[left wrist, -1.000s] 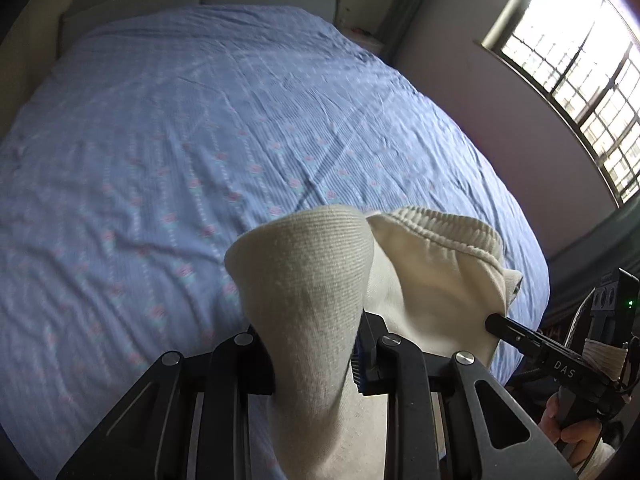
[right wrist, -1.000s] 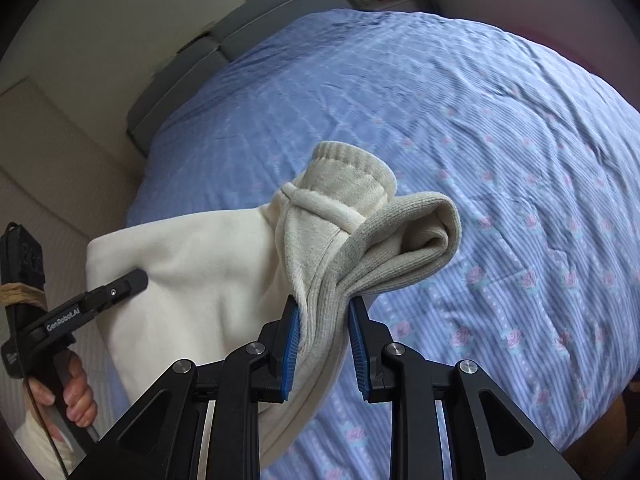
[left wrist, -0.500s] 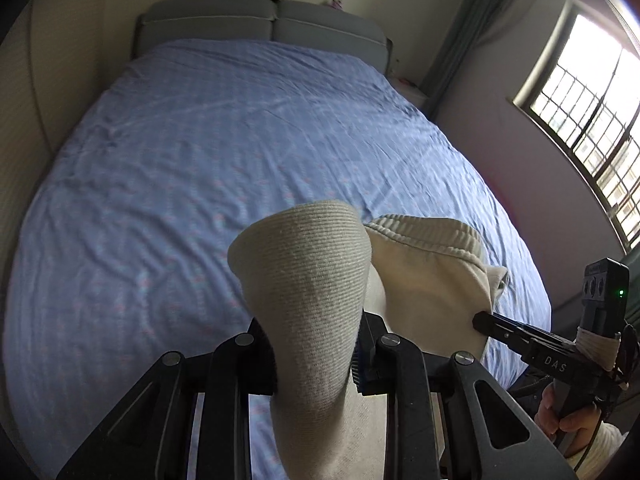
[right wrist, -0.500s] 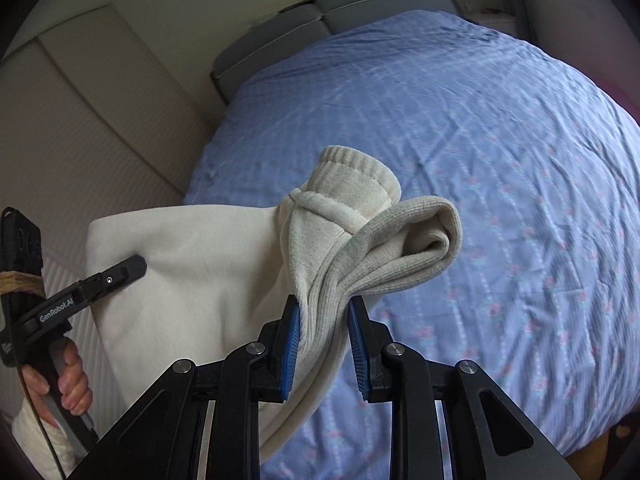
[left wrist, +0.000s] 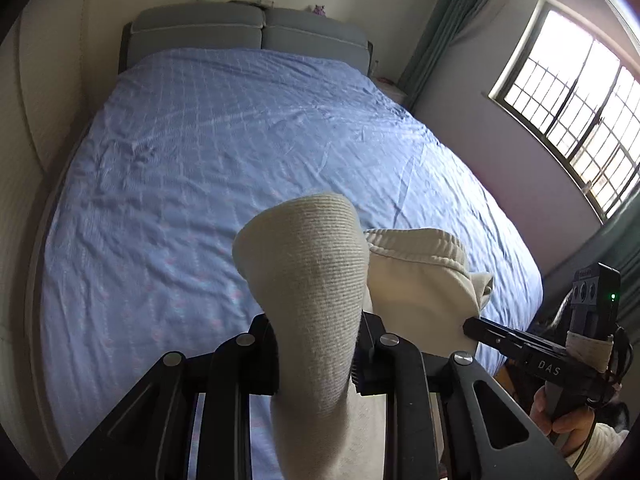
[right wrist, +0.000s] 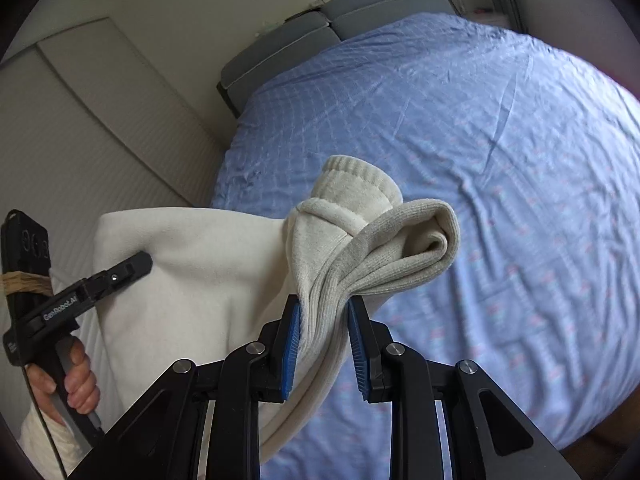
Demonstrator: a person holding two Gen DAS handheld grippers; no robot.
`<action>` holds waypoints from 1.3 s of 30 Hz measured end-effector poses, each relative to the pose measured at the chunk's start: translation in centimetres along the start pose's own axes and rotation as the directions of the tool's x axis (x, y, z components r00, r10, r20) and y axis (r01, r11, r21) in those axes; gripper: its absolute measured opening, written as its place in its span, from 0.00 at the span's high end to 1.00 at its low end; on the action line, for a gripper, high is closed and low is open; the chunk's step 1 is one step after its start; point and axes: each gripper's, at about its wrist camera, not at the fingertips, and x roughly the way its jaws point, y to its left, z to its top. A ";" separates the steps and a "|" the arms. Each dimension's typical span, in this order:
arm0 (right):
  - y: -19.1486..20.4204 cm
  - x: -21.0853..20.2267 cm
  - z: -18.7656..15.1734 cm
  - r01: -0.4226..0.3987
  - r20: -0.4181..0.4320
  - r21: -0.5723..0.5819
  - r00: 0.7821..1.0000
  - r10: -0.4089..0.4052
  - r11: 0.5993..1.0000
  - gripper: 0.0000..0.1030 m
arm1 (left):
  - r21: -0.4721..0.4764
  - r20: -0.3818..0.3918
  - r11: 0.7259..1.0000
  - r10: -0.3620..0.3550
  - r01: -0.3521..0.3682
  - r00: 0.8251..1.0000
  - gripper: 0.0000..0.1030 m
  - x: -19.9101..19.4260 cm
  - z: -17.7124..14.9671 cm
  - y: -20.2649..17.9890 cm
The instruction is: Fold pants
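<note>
- Both tools have drawn back from the bed (left wrist: 208, 168) over the last second, carrying the cream pants (right wrist: 200, 280) with them: the grey headboard (left wrist: 248, 34), cut off at the top of the left view a second ago, now shows whole with wall above it, and more of the blue sheet shows in the right view too.
- Left tool (left wrist: 316, 354) is clamped narrow on a ribbed band of the pants, which stands up in a rounded hump between its jaws.
- Right tool (right wrist: 322, 340) likewise grips a bunched ribbed end, its blue pads (right wrist: 291, 344) pressing the cloth from both sides; a cuff or waistband fold curls over just beyond them.
- Pants hang in the air between the two tools, above the near end of the bed and not lying on it; a broad cream panel spans from one grip to the other.
- Handling, as I judge it: a soft, thickish knit, light, limp, with no stiffness of its own. It sags and droops wherever it is unsupported, and the ribbed bands give the firmest hold.
- Best purchase is on those bands or at the outer corners, kept taut between the tools so the panel drops flat.
- Risk: thick bunches may slip out unevenly, leaving a skewed fold.
</note>
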 end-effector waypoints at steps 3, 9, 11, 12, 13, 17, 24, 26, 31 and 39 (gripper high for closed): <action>2.8 1.9 -0.7 0.002 -0.019 -0.018 1.000 -0.002 1.000 0.76 | 0.021 -0.027 1.000 0.000 0.001 1.000 0.76 0.1 0.5 3.5; 6.8 6.5 -0.8 -0.042 -0.046 -0.036 0.998 0.040 0.998 0.95 | 0.021 -0.046 1.000 0.004 -0.003 0.999 0.76 1.2 1.7 10.1; 9.5 7.5 -0.3 -0.030 -0.027 -0.101 0.999 0.028 0.994 0.95 | 0.016 -0.072 1.000 -0.006 0.007 0.997 0.78 2.1 2.1 12.2; 10.8 8.0 -0.1 -0.008 -0.016 -0.143 1.000 0.005 0.990 0.95 | 0.016 -0.097 1.000 -0.014 0.016 0.995 0.79 3.0 2.1 13.3; 12.0 8.3 -0.3 0.008 -0.012 -0.181 1.000 -0.011 0.983 0.95 | 0.020 -0.159 1.000 -0.015 0.018 0.987 0.81 4.8 1.8 14.6; 12.8 10.9 -0.6 0.068 -0.077 -0.136 0.994 -0.079 0.988 0.62 | 0.069 -0.240 0.987 0.158 -0.145 0.958 0.81 9.0 -0.1 19.5; 10.4 16.6 -2.2 0.230 -0.242 -0.056 0.941 -0.237 0.972 0.61 | 0.029 -0.323 0.976 0.213 -0.215 0.922 0.80 11.6 -2.3 26.8; 10.1 17.8 -2.5 0.245 -0.268 -0.061 0.930 -0.252 0.968 0.61 | 0.030 -0.329 0.975 0.218 -0.221 0.919 0.78 12.0 -2.3 27.6; 7.9 20.7 -2.8 0.284 -0.320 -0.042 0.905 -0.282 0.958 0.61 | 0.199 -0.290 0.846 0.533 -0.495 0.795 0.36 13.4 -2.4 28.5; 5.5 22.6 -2.6 0.214 -0.339 0.048 0.922 -0.186 0.976 0.45 | 0.129 -0.223 0.890 0.455 -0.437 0.862 0.21 8.0 -4.8 26.6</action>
